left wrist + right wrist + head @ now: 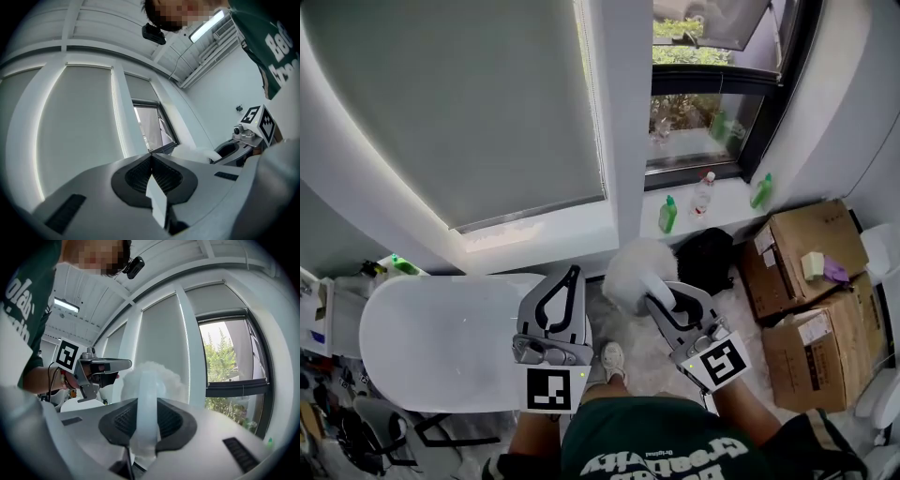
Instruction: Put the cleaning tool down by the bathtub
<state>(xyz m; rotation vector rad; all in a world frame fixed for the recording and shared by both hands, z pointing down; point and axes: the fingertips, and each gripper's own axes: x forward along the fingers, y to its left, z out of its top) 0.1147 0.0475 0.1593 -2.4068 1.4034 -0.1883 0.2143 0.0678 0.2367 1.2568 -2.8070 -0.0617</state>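
The cleaning tool is a white fluffy duster (630, 267) on a pale handle (146, 413). My right gripper (656, 293) is shut on that handle, and the fluffy head (151, 376) sticks out past the jaws, held level above the floor. The white bathtub (412, 342) lies at the lower left in the head view, with the duster off its right end. My left gripper (571, 274) hovers over the tub's right end with its jaws meeting at the tips (151, 158) and nothing gripped. In each gripper view the other gripper shows: the right (243, 136), the left (93, 367).
Cardboard boxes (806, 251) (820, 349) are stacked at the right. Green bottles (667, 214) (761, 190) and a clear bottle (703, 193) stand on the window sill. A black bag (705, 259) sits below it. My shoe (612, 359) rests on a pale rug beside the tub.
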